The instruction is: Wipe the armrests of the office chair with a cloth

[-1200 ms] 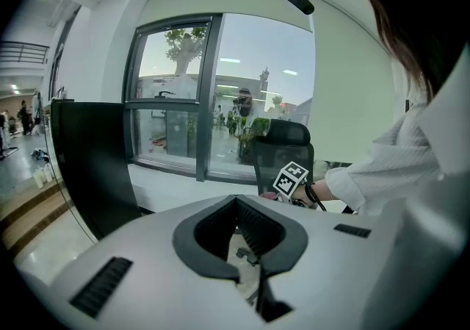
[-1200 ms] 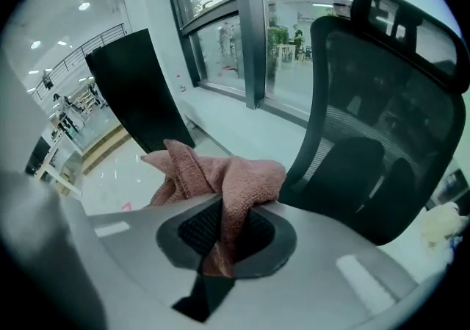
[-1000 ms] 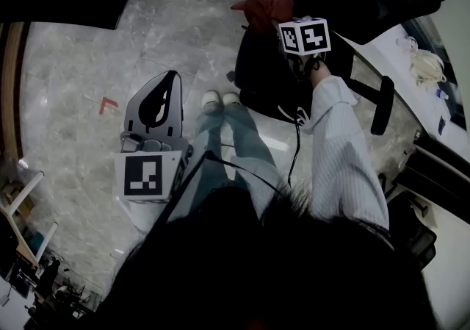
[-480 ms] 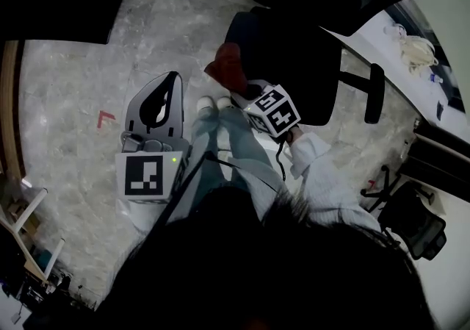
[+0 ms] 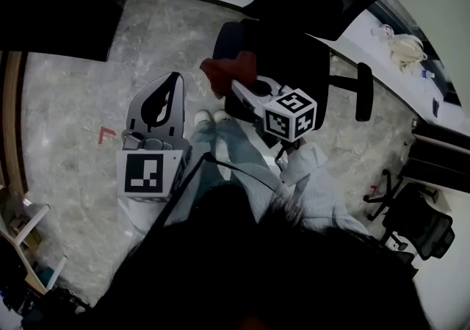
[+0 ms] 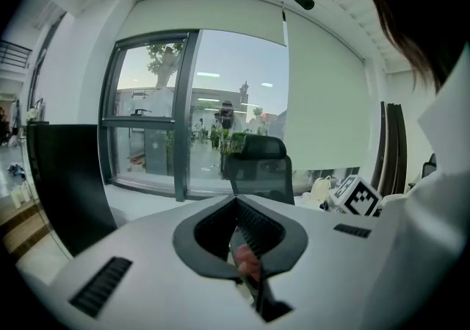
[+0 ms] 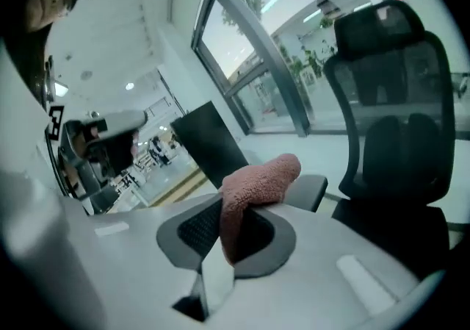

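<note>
The black office chair [image 5: 294, 42] stands ahead of me, its right armrest [image 5: 363, 91] in plain sight. My right gripper [image 5: 236, 84] is shut on a reddish-pink cloth [image 5: 226, 71] at the chair's left side. In the right gripper view the cloth [image 7: 253, 181] droops from the jaws just in front of a dark armrest pad [image 7: 317, 189]; I cannot tell whether they touch. My left gripper [image 5: 167, 90] hangs over the floor to the left, jaws together. Its own view shows the left gripper [image 6: 236, 207] aimed toward the chair [image 6: 257, 167], with a small pinkish patch low in its hollow.
Grey marble floor [image 5: 88, 86] spreads to the left. A dark panel [image 5: 51, 20] stands at the far left. A white desk [image 5: 411, 64] with small items runs along the right. Another black chair [image 5: 415, 222] sits at the lower right. My legs and white shoes [image 5: 209, 117] are below.
My right gripper has come back from over the chair's seat toward me and to the chair's left side, carrying the cloth. The left gripper has stayed put.
</note>
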{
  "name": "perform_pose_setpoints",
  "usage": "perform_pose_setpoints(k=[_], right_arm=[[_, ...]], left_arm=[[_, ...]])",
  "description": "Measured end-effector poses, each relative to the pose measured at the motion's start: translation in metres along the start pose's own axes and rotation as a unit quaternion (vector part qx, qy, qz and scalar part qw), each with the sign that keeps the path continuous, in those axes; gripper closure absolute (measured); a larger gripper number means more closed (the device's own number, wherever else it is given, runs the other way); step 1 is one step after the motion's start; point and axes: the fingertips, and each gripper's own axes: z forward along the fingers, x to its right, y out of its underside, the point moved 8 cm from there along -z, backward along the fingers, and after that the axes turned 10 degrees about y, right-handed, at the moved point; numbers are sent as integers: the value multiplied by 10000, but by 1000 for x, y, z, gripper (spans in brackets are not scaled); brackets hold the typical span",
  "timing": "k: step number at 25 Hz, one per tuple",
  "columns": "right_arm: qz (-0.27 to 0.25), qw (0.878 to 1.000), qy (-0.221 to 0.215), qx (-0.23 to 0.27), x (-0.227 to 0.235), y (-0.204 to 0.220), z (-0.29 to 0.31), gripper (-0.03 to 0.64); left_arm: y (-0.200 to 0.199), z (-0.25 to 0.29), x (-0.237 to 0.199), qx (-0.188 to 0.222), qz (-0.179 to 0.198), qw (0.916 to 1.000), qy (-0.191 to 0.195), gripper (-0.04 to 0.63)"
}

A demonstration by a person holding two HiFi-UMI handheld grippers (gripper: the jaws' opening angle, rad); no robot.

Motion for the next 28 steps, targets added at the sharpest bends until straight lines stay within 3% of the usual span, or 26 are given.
perform_pose_setpoints(k=[4,8,10,14,20,24,28], right_arm=[[-545,9884,255,1391,-25,-72,-63,588],[-1095,9590,682,2525,-55,-119,-120,588],[-1214,9467,853,2860,-64,-129,-141,589],[-1323,9389,952,3033,-73,-134,-160,591],[-1308,9388,1010,3021,-67,-134,-164,591],[-1293,9386,1047,3022,-64,-134,-164,591],[-1370,9384,1074,2986,-64,-137,-166,591]], left_arm=[[-35,-5,16,340,321,9989,70,591],[-62,-11,30,613,523,9967,84,591],[-73,-12,36,744,621,9952,98,591],[-89,-12,43,858,770,9932,156,592],[-94,-6,47,821,884,9924,236,591],[-98,1,47,821,1171,9893,291,591],[-94,6,42,1069,768,9909,264,592]])
